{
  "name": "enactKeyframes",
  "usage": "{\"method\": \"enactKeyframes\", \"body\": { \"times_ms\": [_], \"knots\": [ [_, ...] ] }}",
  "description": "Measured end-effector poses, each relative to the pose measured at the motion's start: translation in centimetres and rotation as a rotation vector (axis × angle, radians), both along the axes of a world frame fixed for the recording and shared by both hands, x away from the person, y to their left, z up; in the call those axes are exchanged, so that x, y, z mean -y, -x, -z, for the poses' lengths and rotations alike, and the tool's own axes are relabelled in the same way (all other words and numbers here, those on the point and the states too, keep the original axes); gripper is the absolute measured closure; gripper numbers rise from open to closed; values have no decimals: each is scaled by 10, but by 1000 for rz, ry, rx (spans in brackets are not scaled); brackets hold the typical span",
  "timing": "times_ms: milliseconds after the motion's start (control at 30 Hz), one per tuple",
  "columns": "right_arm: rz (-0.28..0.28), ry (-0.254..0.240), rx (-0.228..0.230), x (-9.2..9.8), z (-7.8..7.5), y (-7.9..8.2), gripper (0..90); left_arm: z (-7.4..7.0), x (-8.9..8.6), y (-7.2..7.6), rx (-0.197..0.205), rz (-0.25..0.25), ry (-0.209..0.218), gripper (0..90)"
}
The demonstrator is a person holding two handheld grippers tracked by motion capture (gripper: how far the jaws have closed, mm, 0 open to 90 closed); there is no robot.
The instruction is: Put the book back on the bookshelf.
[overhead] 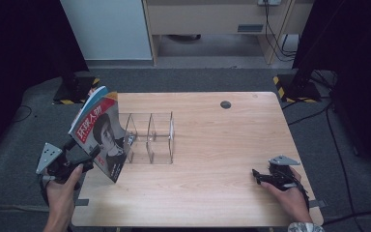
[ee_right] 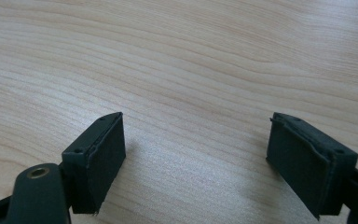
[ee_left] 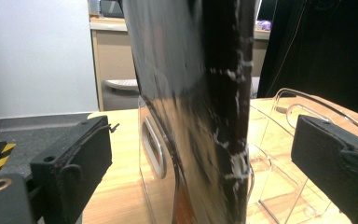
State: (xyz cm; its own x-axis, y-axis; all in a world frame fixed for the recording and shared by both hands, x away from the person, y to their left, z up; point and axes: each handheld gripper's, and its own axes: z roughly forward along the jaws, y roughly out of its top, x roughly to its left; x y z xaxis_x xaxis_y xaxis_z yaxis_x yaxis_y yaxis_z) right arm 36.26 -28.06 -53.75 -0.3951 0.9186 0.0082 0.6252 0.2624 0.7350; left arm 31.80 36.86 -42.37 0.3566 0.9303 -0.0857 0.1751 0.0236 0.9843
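Gripper on the left (overhead: 91, 155): sits at the left edge of the desk (overhead: 212, 183) with jaws spread wide, one on each side of the magazine (overhead: 101, 133). Leaves a clear gap between each pad and the cover in the left gripper view, so presses on nothing. Gripper on the right (overhead: 256, 175): rests low at the right front of the desk, well apart from everything else, jaws equally wide, bare wood grain between them in the right gripper view. Magazine: stands on its lower edge at the desk's left side, tilted, right at the left end of the clear rack (overhead: 149, 137); cannot tell whether inside the first compartment or merely against the outer panel. Carries a red masthead (overhead: 88, 126) with white Chinese characters, readable as 环球人物, above a portrait photo; shows white crease marks down the dark spine in the left gripper view. Smaller print on the cover: too small to read. Count: two grippers, each in one hand; one magazine; one transparent rack with several upright dividers, each with a slot cut-out; one dark round hole (overhead: 225, 104) near the far edge of the desk.
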Motion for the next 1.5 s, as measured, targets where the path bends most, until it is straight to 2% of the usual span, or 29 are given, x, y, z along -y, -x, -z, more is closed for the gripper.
{"method": "enactKeyframes", "body": {
  "times_ms": [733, 1133, 1300, 1500],
  "knots": [
    [-1, 2, 3, -1, 0, 0, 187, 8, 6, 15, -30, 40, -25, 48],
    [-3, 3, 3, -1, 0, 0, 186, 17, 9, 22, -75, 55, -37, 63],
    [-2, 2, 1, -1, 0, 0, 185, 21, 9, 28, -104, 66, -30, 81],
    [-3, 3, 1, -1, 0, 0, 184, 26, 13, 36, -126, 79, -42, 87]
  ]
}}
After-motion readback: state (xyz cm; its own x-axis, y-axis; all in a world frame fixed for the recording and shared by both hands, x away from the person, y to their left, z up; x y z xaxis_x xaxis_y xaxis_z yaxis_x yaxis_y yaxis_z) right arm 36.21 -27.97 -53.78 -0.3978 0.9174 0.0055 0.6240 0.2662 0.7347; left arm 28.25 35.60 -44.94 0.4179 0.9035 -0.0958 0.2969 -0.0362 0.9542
